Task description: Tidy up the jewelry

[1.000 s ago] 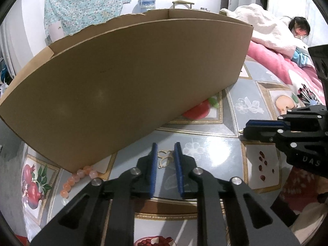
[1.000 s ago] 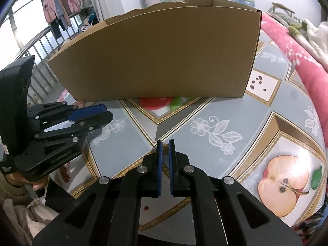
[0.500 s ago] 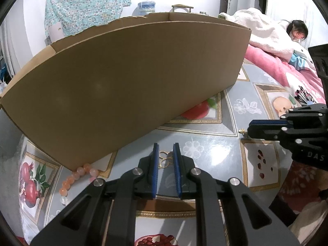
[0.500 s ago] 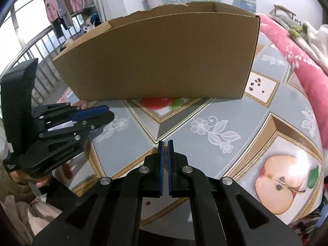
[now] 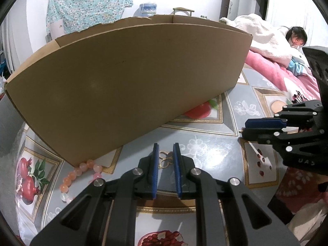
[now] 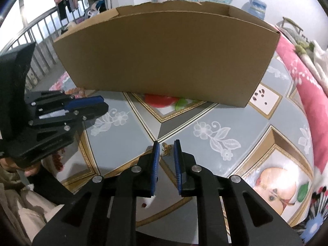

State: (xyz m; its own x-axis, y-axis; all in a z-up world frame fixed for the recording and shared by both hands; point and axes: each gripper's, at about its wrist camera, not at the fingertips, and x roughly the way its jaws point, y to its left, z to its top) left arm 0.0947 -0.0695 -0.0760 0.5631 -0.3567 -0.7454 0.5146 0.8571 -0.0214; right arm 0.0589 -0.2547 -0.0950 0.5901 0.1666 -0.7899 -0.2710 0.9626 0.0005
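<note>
A small gold ornament (image 5: pixel 164 160) lies on the tablecloth between the blue pads of my left gripper (image 5: pixel 165 150), which is slightly open around it. A small gold butterfly charm (image 6: pixel 166 148) lies on the cloth between the pads of my right gripper (image 6: pixel 166 147), which is open a little. A string of pink and orange beads (image 5: pixel 82 173) lies at the near left corner of a large cardboard box (image 5: pixel 131 78). The box also shows in the right wrist view (image 6: pixel 170 55). The right gripper shows in the left wrist view (image 5: pixel 264 127), the left gripper in the right wrist view (image 6: pixel 86 106).
The table carries a grey patterned cloth with fruit pictures (image 6: pixel 225 123). A bed with pink bedding and a person lying on it (image 5: pixel 295 39) is at the right. A railing with hanging clothes (image 6: pixel 41 32) is at the far left.
My right gripper has opened from shut to a small gap, and the gold butterfly charm now shows between its pads. My left gripper stays around the gold ornament, barely moved.
</note>
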